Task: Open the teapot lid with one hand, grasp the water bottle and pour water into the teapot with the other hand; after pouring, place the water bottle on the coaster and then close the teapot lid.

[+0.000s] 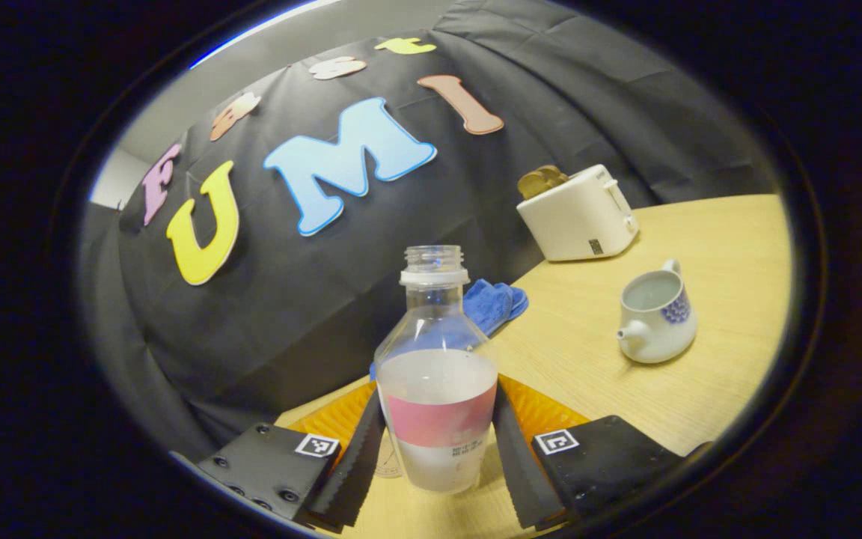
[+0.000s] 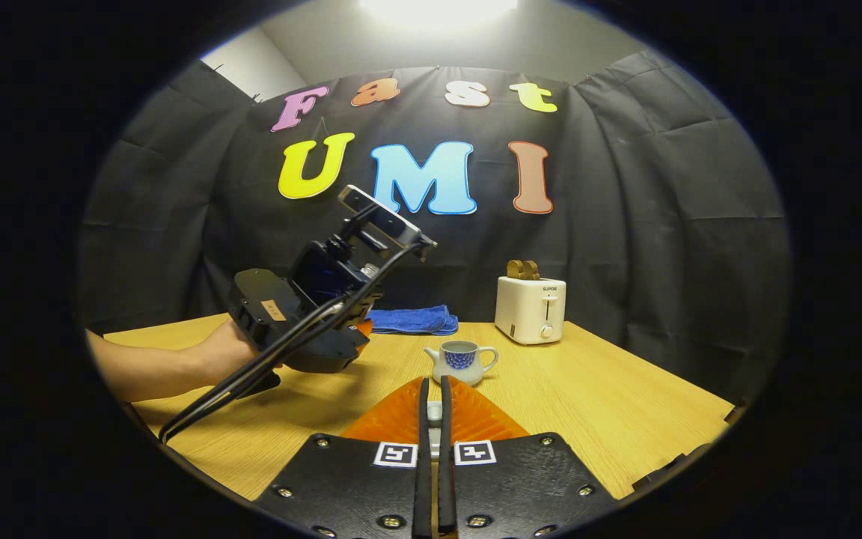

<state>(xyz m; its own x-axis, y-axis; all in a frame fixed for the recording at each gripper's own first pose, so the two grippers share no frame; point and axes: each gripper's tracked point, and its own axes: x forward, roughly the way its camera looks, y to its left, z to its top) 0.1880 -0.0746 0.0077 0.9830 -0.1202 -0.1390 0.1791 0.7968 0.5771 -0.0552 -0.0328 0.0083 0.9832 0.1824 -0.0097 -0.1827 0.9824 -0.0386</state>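
A: How is the left gripper (image 1: 438, 457) seen?

B: In the left gripper view its two fingers are pressed against both sides of the water bottle (image 1: 437, 389), which is clamped between them at the labelled band. The bottle is held upright, uncapped, and partly filled with water. An orange coaster (image 1: 543, 408) is seen behind the fingers on the wooden table (image 1: 700, 389).

A: And the teapot?

B: The teapot (image 1: 655, 314) is found at about 2 o'clock from the bottle, well apart from it, standing on the table. Its top is open, no lid is on it, and its spout is turned toward 8 o'clock. A white toaster (image 1: 579, 213) with slices in its slots is placed beyond it at 12 o'clock, near the wall. A blue cloth (image 1: 494, 303) is seen just behind the bottle.

A: What is shown of the right gripper (image 2: 435, 419)?

B: In the right gripper view its fingers are brought nearly together, with something small and pale pinched in the narrow gap; what it is cannot be told. The teapot (image 2: 462, 361) is seen at 12 o'clock just beyond the fingertips, lidless. The left gripper (image 2: 319, 299), held by a hand (image 2: 225, 352), is seen at 10 o'clock above the table (image 2: 625, 404). The bottle is hidden behind that gripper.
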